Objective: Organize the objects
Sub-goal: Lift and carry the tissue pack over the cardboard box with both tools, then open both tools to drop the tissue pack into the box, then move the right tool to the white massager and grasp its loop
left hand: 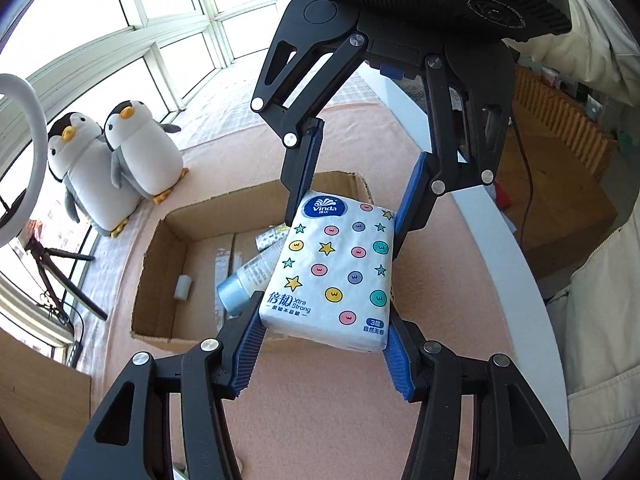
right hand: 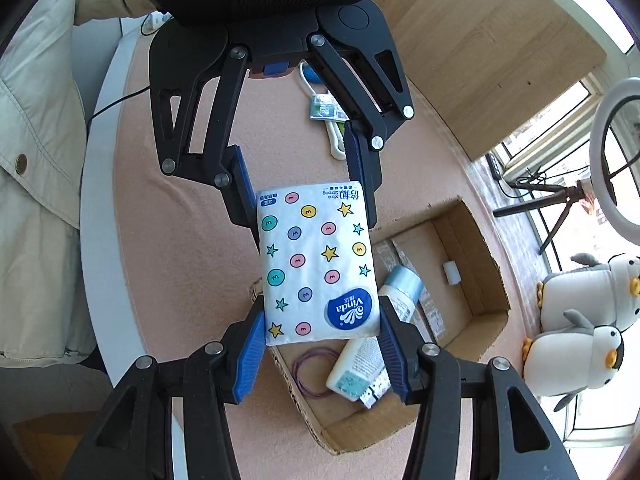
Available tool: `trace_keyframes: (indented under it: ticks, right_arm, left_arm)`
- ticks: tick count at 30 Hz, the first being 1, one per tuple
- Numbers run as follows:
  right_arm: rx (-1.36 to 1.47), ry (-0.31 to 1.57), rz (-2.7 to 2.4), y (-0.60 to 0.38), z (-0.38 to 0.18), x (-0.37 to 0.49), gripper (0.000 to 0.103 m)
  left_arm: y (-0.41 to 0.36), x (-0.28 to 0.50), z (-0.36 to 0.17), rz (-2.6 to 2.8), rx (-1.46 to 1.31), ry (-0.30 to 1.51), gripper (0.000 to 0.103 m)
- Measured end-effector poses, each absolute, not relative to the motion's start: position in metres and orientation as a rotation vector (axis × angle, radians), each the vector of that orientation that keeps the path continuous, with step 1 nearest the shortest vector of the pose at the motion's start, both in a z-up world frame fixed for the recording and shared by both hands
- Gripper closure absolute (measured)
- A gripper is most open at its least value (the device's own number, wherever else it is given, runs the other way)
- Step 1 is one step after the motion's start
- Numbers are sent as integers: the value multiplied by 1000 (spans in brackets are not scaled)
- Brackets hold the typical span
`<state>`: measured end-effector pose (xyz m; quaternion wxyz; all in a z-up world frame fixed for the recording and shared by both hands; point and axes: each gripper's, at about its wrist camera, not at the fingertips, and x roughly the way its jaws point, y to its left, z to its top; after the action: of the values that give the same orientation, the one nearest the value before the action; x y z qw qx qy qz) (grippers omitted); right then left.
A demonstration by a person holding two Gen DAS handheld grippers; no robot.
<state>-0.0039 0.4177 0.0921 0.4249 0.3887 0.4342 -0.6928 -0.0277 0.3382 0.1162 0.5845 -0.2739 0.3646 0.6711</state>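
Two grippers clamp tissue pack (left hand: 334, 270) ends (above cardboard box (left hand: 160, 280)).

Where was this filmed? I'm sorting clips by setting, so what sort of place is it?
Most likely a room in a home, perhaps a sunroom: two plush penguins sit by large windows, and a cardboard box rests on a pink cloth.

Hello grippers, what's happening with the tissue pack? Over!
Left gripper and right gripper both shut on the Vinda tissue pack, one at each end. Pack held above the cardboard box. Lotion bottle lies underneath in the box.
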Motion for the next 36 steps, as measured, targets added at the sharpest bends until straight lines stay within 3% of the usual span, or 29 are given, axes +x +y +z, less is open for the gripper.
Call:
trace_keyframes:
  ticks: [14, 16, 18, 20, 25, 28, 36]
  right_arm:
    - [1002, 1040, -1810, 455, 83, -13, 55]
    - [998, 1040, -1827, 455, 80, -18, 54]
    - [1039, 1033, -1836, 455, 73, -27, 50]
    - [1053, 1077, -1840, 455, 67, -29, 47]
    - [1028, 1078, -1876, 454, 71, -31, 43]
    - [1019, 1086, -1905, 450, 76, -38, 42]
    - [1019, 1040, -1967, 416, 84, -63, 38]
  left_arm:
    - [381, -43, 108, 1504, -628, 872, 45]
    - [380, -48, 106, 1530, -651, 871, 43]
    - [378, -55, 101, 1610, -677, 890, 30]
    - [370, -59, 95, 1702, -670, 921, 23]
    - [332, -67, 89, 1797, -720, 885, 21]
    - [307, -67, 87, 1870, -765, 851, 13]
    - [229, -50, 85, 2062, -866, 794, 13]
